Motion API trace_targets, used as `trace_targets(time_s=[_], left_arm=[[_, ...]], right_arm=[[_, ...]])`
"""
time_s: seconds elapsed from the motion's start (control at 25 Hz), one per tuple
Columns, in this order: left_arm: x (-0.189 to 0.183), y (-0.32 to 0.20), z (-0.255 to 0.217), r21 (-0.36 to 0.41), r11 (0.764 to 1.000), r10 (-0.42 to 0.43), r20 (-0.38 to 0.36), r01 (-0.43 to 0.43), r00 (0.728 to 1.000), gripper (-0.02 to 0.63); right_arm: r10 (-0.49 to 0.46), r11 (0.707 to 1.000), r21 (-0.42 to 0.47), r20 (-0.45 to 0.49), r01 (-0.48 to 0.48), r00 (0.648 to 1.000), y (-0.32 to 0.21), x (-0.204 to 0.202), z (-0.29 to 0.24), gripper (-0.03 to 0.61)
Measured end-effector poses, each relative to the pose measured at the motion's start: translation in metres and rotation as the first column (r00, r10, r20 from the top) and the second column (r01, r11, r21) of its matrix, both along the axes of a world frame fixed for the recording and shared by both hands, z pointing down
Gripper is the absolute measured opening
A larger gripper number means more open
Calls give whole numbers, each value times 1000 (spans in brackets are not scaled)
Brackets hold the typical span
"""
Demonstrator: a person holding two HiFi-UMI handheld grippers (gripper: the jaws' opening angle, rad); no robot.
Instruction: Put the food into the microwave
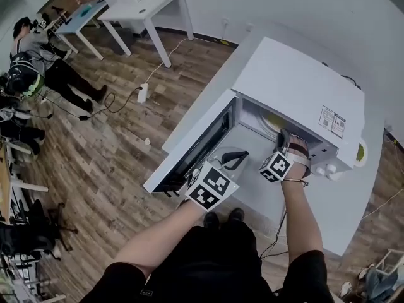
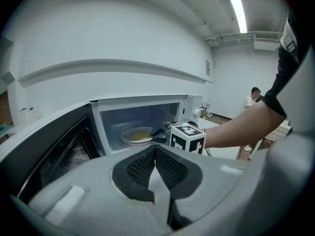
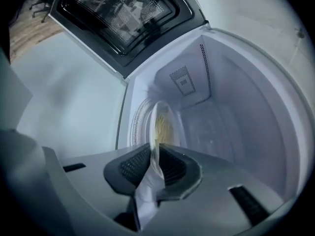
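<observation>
A white microwave (image 1: 297,87) stands on a white table (image 1: 334,207) with its door (image 1: 189,150) swung wide open to the left. Inside, a white plate of yellow food (image 2: 135,134) lies on the turntable. My right gripper (image 3: 153,154) reaches into the cavity, and the near rim of the plate (image 3: 165,124) sits between its pads, which lie against it. In the head view the right gripper (image 1: 284,137) is at the oven's mouth. My left gripper (image 1: 237,158) hangs in front of the opening beside the door, shut, pads together, nothing in it.
The door's dark mesh window (image 2: 64,156) stands close on the left of the left gripper. The microwave's control knobs (image 1: 328,169) are to the right of the right hand. A person (image 1: 38,62) sits on the wood floor far left, near white tables (image 1: 145,8) and a power strip (image 1: 142,92).
</observation>
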State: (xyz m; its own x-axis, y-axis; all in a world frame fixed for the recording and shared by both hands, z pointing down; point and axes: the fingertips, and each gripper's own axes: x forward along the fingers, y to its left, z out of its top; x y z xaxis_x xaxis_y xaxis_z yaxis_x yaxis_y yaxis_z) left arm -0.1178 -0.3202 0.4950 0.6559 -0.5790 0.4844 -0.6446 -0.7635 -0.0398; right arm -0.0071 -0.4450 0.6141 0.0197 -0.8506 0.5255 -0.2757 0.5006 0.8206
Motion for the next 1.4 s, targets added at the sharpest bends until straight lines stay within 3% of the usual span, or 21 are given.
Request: trace_targets(time_s=[0.36,0.6,0.88,1.08,1.4], left_arm=[[0,5,12,-8,1000,14,42,-14,999,8],[1,5,8,-15,1000,26,43,-26,999,9],[-7,6,2,58,997,44,117,-52,992,9],[-14,22,-4,57,996,60,99,-66,993,8],[-33,61,-21,89,991,96,64,-101,993,8]], right_arm=[[11,1000,-9,33,-11,999,6,4,-7,109],[53,993,-112,117,-40,992,13,7,-10,181],[1,997,-72,23,1,1000,27,4,-19,178],[-22,996,-84,2,22,1000,56,0,-26,176],[-47,999,-4,25,47,999,128,-24,-81,147]])
